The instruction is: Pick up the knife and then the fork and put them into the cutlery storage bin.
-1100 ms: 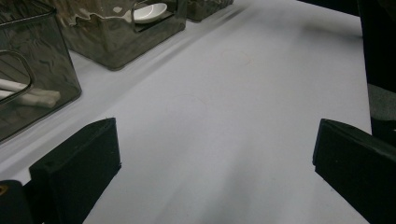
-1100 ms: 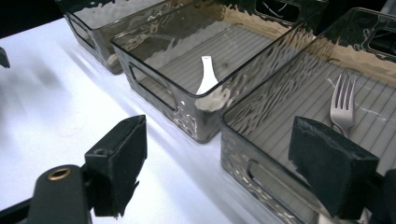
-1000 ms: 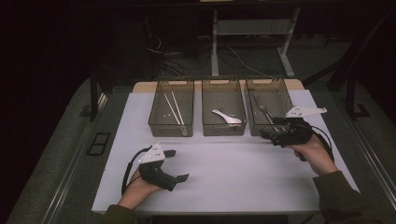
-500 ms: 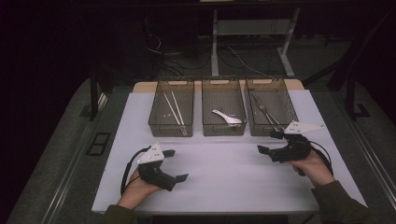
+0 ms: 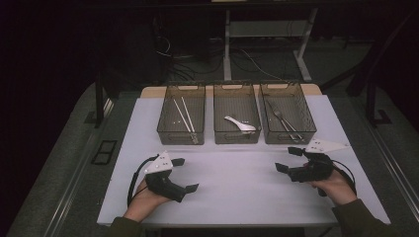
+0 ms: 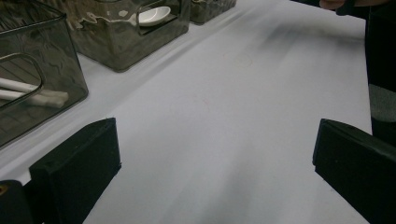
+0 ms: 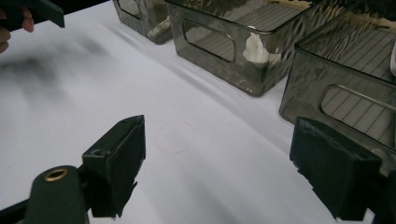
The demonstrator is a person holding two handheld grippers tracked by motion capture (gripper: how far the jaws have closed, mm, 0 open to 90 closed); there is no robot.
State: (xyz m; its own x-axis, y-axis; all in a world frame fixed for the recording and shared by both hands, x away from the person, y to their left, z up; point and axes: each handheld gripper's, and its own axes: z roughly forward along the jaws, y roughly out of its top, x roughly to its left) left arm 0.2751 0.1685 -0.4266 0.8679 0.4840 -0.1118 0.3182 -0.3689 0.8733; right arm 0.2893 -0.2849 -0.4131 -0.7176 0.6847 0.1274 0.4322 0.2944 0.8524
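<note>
The right gripper sits low over the white table, its jaws spread wide with nothing between them — in the right gripper view only bare tabletop lies between the two black pads. It rests just in front of the right bin, the landmark for everything else, and that bin holds a fork lying lengthwise on its floor. The fork, being nearest to this gripper, looks like the thing the work concerns, and it lies fully inside the bin, clear of the pads. Beside the right bin stands the middle bin with a white spoon in it, and beyond that, farthest from the right bin, the left bin with a pair of chopsticks. One kind of utensil per bin suggests sorting — each bin kept for its own sort, set side by side along the far edge of the table so either hand can reach them. Well apart from the right bin, across the bare table, the left gripper lies near the front edge in the person's hand, also wide open and empty, as the left gripper view confirms. Both grippers sitting open and low on the table reads as a resting or ready pose.
</note>
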